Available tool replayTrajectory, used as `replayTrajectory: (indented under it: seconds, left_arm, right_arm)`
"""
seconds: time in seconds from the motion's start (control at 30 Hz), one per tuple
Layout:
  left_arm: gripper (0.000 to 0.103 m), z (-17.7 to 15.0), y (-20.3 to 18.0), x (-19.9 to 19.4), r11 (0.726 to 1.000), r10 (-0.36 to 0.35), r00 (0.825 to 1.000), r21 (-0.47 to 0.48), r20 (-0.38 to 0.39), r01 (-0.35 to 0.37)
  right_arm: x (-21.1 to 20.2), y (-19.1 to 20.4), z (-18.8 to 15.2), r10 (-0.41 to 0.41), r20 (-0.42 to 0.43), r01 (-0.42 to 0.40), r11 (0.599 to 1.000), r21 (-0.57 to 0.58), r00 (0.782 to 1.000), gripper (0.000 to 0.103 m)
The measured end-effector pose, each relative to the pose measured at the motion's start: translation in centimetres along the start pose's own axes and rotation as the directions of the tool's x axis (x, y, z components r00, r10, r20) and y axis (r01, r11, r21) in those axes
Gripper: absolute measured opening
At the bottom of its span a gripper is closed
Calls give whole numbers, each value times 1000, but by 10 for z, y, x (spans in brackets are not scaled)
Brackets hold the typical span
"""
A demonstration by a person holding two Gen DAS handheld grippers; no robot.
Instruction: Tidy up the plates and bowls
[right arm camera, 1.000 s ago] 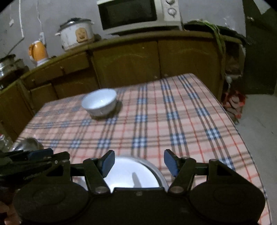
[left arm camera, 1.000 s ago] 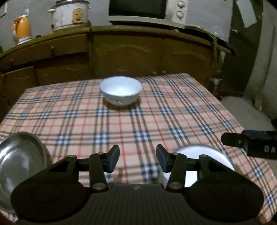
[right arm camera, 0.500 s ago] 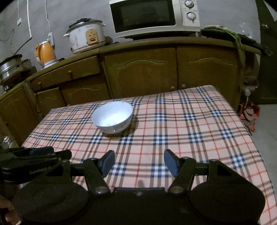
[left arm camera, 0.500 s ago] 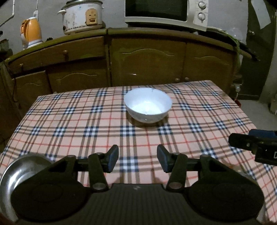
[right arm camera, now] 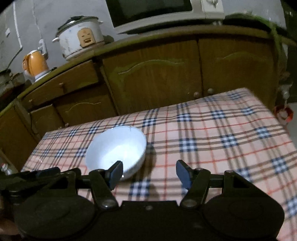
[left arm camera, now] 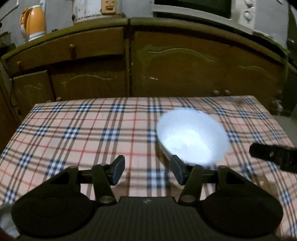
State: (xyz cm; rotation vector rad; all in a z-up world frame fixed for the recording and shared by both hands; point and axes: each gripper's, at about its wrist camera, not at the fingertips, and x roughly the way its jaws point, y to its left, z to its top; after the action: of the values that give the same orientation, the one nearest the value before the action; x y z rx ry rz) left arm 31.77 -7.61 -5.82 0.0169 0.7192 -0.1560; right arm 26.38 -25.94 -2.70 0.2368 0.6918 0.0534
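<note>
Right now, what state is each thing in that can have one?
white bowl: upright on the tablecloth, looks empty, not gripped
left gripper: jaws open and just widened, nothing between them
right gripper: jaws open, nothing between them
rice cooker: lid on
cabinet doors: closed

The room is dim, lit mostly from the near side. A table (right arm camera: 222, 129) under a pink, navy and red plaid cloth stands just before a long run of brown wooden cabinets (right arm camera: 157, 77) with arched door panels and round knobs. On the cabinet top sit a white rice cooker (right arm camera: 79, 39), an orange kettle (right arm camera: 36, 64) and a white microwave (right arm camera: 157, 13). Behind them rises a grey, stained wall (right arm camera: 37, 18) with cables.
</note>
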Motion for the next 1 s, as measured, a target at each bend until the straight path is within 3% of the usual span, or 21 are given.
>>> replayTrajectory:
  seconds: [0.1,0.23,0.33,0.4,0.47,0.5,0.53,0.57,0.77,1.0]
  left_arm:
    - [64,11,6,18,999,-12,1000,-35,6,13]
    - [63,21,4,39,1000,-18,1000,-20,-4,18]
    - [59,22,-1,52,999,-36,999,-2,-26,36]
    - [47,22,-3,61,999,-41,998,-4,-49,41]
    - [41,21,0,71,997,-66,995,-34,-73,64]
    - [38,20,0,73,995,-89,993,-43,-74,86]
    - [29,20,-1,72,994,-107,992,-40,-67,104]
    - [20,21,-5,70,993,-117,991,-28,-68,115]
    - [17,13,-11,50,993,-118,989,-9,-86,118]
    - [18,16,-22,1,994,-103,994,24,-34,104]
  right_arm:
    - [29,0,8,18,-25,-17,1000,18,1000,76]
    - [64,-1,13,1,-55,2,999,43,998,76]
    - [82,-1,14,-1,-70,4,999,41,998,76]
    - [91,-2,12,4,-81,0,999,47,997,76]
    - [99,-2,11,23,-101,-17,998,61,995,67]
    - [101,-2,10,29,-103,-22,998,66,994,47]
    - [102,-1,9,34,-104,-28,998,62,994,30]
    - [102,1,9,53,-101,-46,997,62,993,22]
    - [89,5,4,19,-100,-13,998,57,995,20]
    - [37,13,8,10,-43,-9,1000,22,999,20]
